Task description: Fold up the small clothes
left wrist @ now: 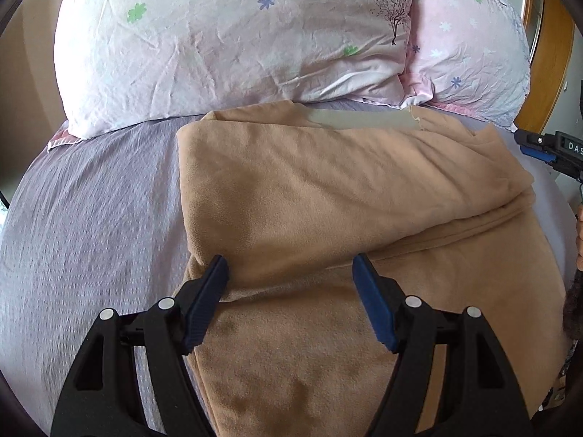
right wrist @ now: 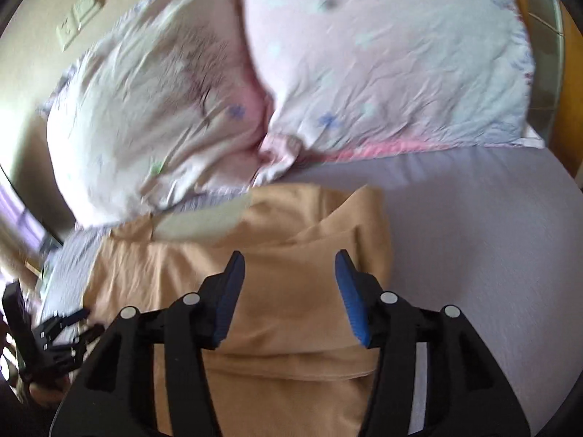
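A tan fleece garment (left wrist: 328,200) lies on the lilac bed sheet (left wrist: 94,225), its far half folded over toward me, with a pale grey waistband strip (left wrist: 360,118) at the far edge. My left gripper (left wrist: 289,273) is open, low over the garment's near left part, its left pad (left wrist: 207,295) at the fold's corner. My right gripper (right wrist: 289,280) is open and empty above the garment (right wrist: 284,313) at its right side. The right gripper also shows at the right edge of the left wrist view (left wrist: 546,149). The right wrist view is blurred.
Two pink flowered pillows (left wrist: 226,47) (left wrist: 470,54) lie at the head of the bed behind the garment. A wooden headboard (left wrist: 546,54) stands at the far right. A wall with switches (right wrist: 80,14) is at the upper left in the right wrist view.
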The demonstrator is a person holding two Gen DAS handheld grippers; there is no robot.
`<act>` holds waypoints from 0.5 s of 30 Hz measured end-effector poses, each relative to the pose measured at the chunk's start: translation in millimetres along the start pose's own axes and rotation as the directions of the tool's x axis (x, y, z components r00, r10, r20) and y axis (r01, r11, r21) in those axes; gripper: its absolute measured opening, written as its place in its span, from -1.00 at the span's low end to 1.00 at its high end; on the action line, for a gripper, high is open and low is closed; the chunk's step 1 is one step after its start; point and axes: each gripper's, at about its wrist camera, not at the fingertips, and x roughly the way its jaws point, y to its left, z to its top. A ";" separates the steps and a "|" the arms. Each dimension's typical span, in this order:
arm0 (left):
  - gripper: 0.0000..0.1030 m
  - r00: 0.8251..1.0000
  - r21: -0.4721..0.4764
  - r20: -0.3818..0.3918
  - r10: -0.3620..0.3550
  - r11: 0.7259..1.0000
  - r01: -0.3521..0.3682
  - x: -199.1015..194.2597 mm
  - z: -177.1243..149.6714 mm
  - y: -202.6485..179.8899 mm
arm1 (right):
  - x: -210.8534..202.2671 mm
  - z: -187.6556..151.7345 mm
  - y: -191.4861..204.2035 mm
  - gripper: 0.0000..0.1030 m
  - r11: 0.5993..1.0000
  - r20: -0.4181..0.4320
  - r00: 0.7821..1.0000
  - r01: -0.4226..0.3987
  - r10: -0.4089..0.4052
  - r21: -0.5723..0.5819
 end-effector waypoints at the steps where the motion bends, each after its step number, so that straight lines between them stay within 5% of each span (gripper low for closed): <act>1: 0.43 1.000 0.006 -0.001 0.004 1.000 -0.004 0.3 -0.6 -1.2 | 10.2 -4.4 -2.1 0.08 1.000 -0.045 0.999 0.013 -0.013 0.009; 3: 0.43 1.000 0.004 0.002 -0.002 1.000 0.002 -1.0 -1.0 -0.2 | 40.3 -12.0 -12.5 0.10 0.997 -0.163 0.986 0.035 -0.024 0.065; 4: 0.43 1.000 -0.009 0.004 -0.017 1.000 0.017 -3.8 -1.6 2.2 | 36.4 -14.3 -12.2 0.11 0.999 -0.105 0.994 0.016 -0.011 0.045; 7: 0.43 0.995 -0.053 0.026 -0.098 0.994 0.100 -26.9 -9.0 10.5 | 18.9 -17.9 -16.2 0.13 0.998 -0.124 0.992 -0.022 0.028 0.054; 9: 0.43 0.984 -0.062 0.060 -0.169 0.983 0.173 -54.0 -21.1 16.5 | -7.8 -22.4 -21.4 0.26 0.988 -0.084 0.985 -0.145 0.148 0.049; 12: 0.45 0.944 -0.056 0.105 -0.312 0.946 0.319 -100.5 -51.2 28.1 | -64.4 -49.2 -21.4 0.67 0.942 -0.020 0.943 -0.332 0.332 -0.038; 15: 0.59 0.882 -0.042 0.124 -0.455 0.886 0.463 -143.2 -92.5 40.8 | -118.6 -95.6 -22.5 0.89 0.863 -0.045 0.875 -0.484 0.483 -0.145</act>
